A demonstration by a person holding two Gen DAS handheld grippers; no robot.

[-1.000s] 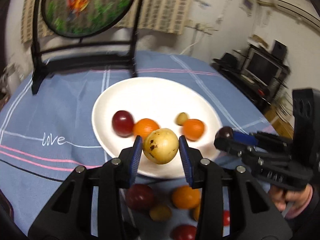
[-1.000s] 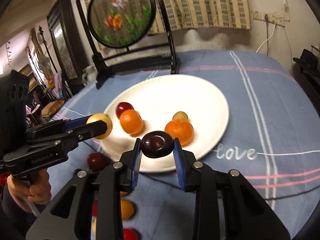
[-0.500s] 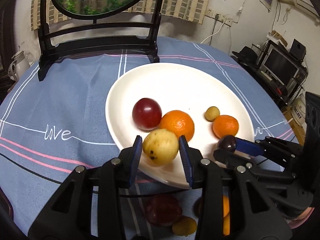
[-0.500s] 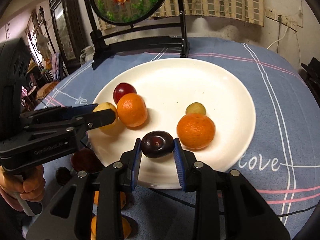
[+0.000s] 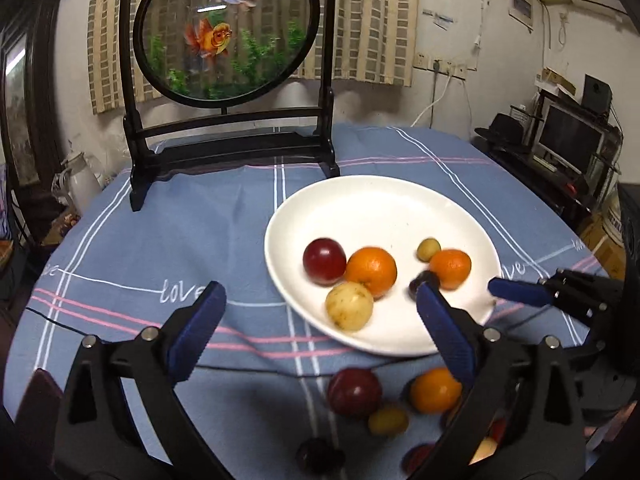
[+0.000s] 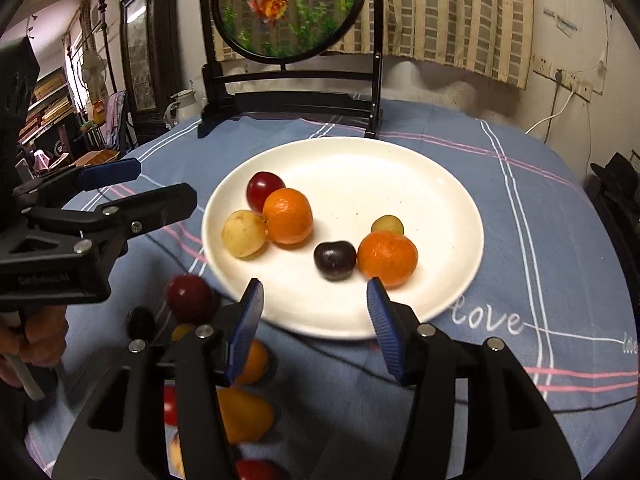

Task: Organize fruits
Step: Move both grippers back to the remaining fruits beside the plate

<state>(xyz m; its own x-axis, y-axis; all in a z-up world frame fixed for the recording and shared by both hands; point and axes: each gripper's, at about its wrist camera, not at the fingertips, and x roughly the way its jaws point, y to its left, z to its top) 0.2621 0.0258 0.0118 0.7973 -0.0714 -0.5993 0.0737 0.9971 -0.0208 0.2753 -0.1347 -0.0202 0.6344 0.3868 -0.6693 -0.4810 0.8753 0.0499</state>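
Now both grippers' fingers are opening, nothing between them: left gripper (image 5: 320, 320) wide beside the yellow fruit (image 5: 349, 305), right gripper (image 6: 314, 312) narrower before the plum (image 6: 334, 260) on the plate (image 6: 400, 168).

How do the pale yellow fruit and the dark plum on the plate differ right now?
The pale yellow fruit is larger, light and speckled; the dark plum is smaller and nearly black. The yellow fruit touches an orange near the plate's left rim; the plum sits beside the other orange. Both lie free on the plate.
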